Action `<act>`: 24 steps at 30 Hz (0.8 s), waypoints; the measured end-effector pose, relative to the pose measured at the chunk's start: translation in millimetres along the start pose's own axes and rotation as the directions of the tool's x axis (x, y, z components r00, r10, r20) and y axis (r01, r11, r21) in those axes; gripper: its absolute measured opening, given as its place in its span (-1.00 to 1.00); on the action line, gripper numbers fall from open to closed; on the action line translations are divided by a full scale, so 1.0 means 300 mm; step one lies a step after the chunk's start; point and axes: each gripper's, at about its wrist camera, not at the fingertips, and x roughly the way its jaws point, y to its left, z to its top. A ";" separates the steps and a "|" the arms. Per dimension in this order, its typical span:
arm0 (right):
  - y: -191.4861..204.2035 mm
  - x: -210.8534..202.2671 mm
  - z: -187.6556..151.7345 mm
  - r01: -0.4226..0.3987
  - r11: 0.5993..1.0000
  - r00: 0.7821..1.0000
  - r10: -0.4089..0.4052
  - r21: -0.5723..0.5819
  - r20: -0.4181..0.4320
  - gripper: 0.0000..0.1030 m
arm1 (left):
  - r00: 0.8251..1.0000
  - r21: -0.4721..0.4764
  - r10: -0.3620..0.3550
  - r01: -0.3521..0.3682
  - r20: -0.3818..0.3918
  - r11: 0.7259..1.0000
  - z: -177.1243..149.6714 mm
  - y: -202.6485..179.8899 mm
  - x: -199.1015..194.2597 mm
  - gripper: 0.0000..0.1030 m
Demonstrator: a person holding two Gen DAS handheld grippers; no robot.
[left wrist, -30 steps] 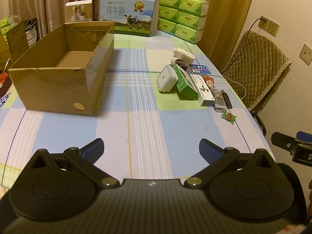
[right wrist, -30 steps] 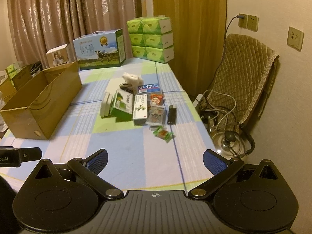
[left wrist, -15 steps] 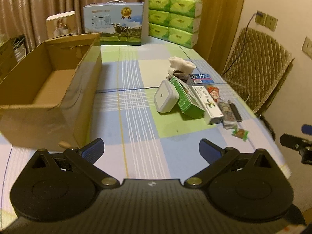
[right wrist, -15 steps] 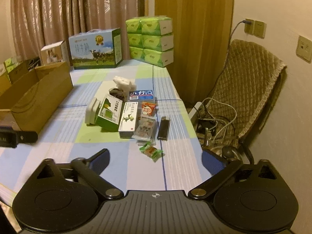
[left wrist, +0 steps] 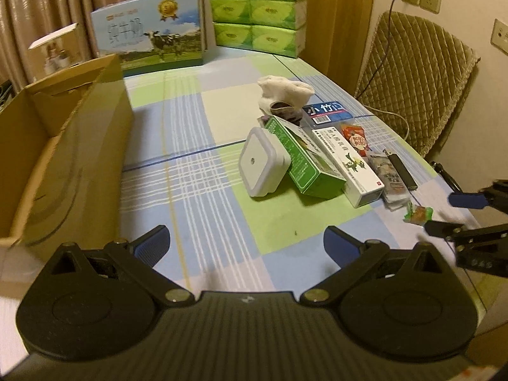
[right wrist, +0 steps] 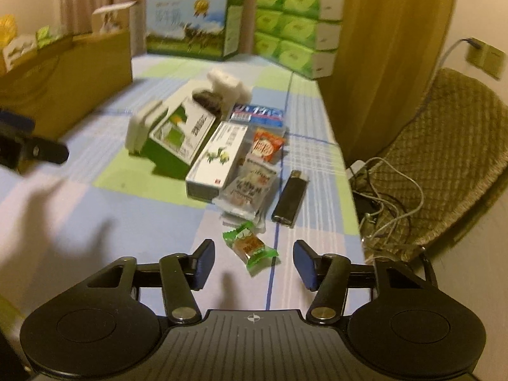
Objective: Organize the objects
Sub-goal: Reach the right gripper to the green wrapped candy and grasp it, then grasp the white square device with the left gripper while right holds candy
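Red snack packet (left wrist: 355, 137) reads "holo holo" (other labels Chinese, blurred).

Your right gripper (right wrist: 252, 265) has advanced over the table and lowered; its open fingers now bracket the green-wrapped candy (right wrist: 250, 247). Your left gripper (left wrist: 246, 243) has moved forward and right, toward the white square device (left wrist: 263, 162).

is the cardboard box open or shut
Open: the cardboard box has no lid on top, and its inner walls show in the left wrist view.
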 end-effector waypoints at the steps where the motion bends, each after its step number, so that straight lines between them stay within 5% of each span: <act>1: 0.001 0.017 0.000 -0.002 1.000 1.000 0.002 -0.016 -0.005 -0.04 | 1.000 0.002 -0.004 0.004 -0.002 1.000 0.003 0.000 0.012 0.96; 11: -0.017 0.117 -0.004 -0.041 0.993 0.999 0.040 -0.113 -0.009 -0.25 | 0.999 0.004 -0.031 0.031 -0.022 1.000 0.006 0.001 0.123 0.90; 15: -0.026 0.120 0.002 -0.061 0.994 0.998 0.058 -0.088 -0.030 -0.61 | 0.999 0.002 -0.032 0.032 -0.025 0.999 0.006 -0.002 0.142 0.90; 24: -0.014 0.067 0.002 -0.050 0.999 0.999 0.050 0.006 -0.004 -0.65 | 0.999 0.018 -0.044 0.044 -0.014 0.999 0.018 -0.005 0.158 0.79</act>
